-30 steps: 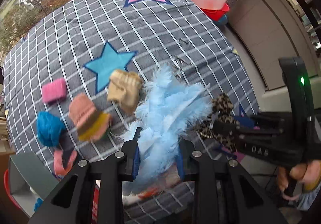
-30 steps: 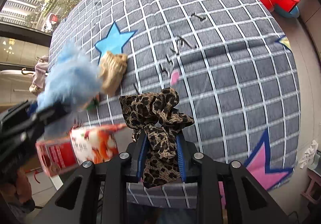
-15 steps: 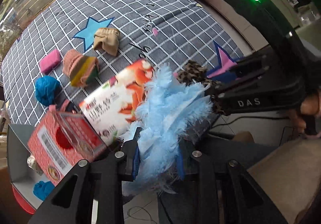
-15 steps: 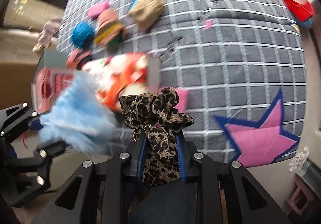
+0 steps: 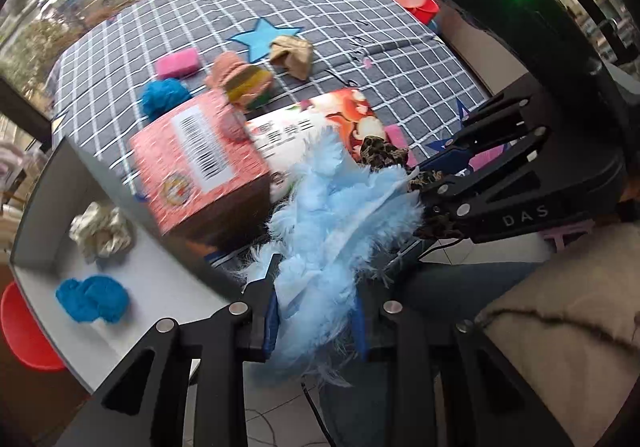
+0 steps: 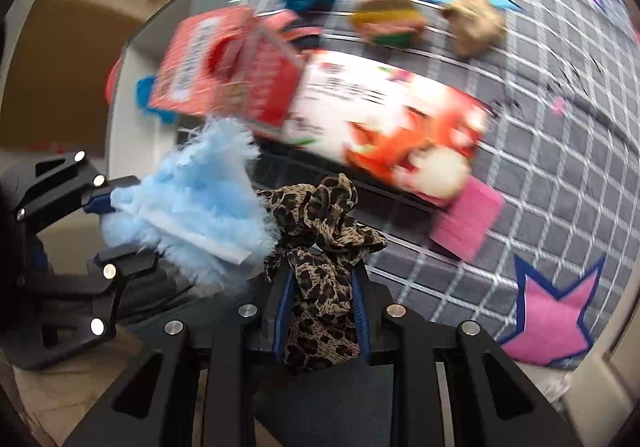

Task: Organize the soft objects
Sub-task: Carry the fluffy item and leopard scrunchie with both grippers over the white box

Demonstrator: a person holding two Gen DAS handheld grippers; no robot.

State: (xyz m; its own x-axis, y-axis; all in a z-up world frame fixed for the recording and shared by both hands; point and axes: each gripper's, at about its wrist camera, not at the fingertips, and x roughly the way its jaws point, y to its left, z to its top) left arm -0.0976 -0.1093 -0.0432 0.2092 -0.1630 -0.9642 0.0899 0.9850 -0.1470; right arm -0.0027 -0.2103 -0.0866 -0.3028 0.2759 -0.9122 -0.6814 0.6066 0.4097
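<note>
While your left gripper (image 5: 316,311) clamps the blue feathery tuft (image 5: 340,219) and your right gripper (image 6: 320,311) the leopard scrunchie (image 6: 320,247), carry both over the grey tray (image 5: 168,287) before releasing.

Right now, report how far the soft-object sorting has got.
Partly done. A blue fluffy piece and a pale scrunchie already lie in the white bin. In hand: the left tool clamps blue feathers, the right tool a leopard scrunchie. Left: blue ball, pink sponge, burger toy, tan cloth.
</note>
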